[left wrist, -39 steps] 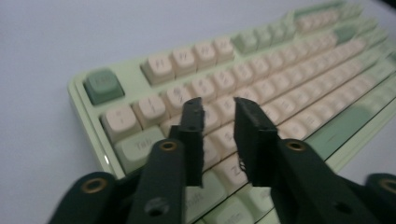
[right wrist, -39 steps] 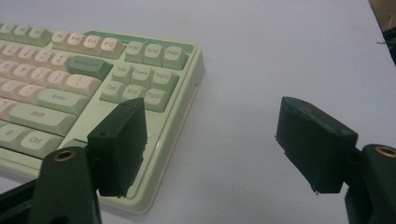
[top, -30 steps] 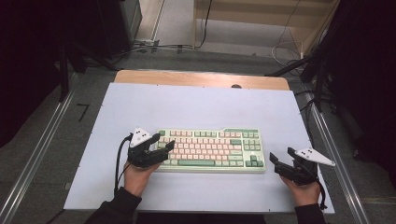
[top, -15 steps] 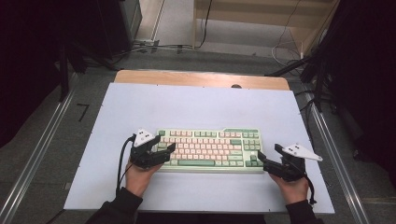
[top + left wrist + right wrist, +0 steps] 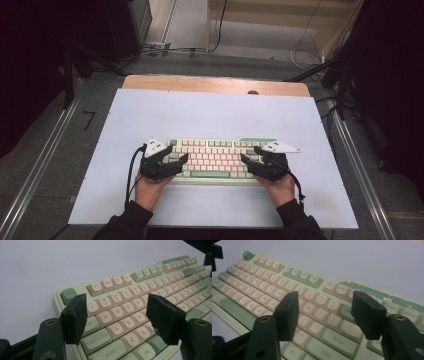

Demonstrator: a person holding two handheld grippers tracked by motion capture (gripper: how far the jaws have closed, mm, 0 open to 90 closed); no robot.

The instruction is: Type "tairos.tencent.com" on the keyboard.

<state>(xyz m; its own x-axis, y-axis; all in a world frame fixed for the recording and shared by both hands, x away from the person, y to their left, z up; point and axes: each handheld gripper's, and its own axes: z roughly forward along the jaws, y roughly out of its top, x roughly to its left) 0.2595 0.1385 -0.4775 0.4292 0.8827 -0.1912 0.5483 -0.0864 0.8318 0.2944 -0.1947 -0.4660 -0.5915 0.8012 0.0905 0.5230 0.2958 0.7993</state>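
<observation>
- One keyboard (image 5: 220, 158) lies on the bench (image 5: 210, 115).
- Two claws over it: left claw (image 5: 177, 163) and right claw (image 5: 248, 163), jaws apart on both.

Left gripper (image 5: 176, 164) and right gripper (image 5: 249, 165): black bodies, blocky black jaws showing brass-ringed screw holes, each carrying a pale grey triangular plate and trailing a black cable. Person wearing dark sleeves (image 5: 127, 222).

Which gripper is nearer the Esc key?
Left. The left gripper hangs open over the keyboard's left end, with the Esc key just beyond its jaws; the right gripper is over the opposite end.
</observation>
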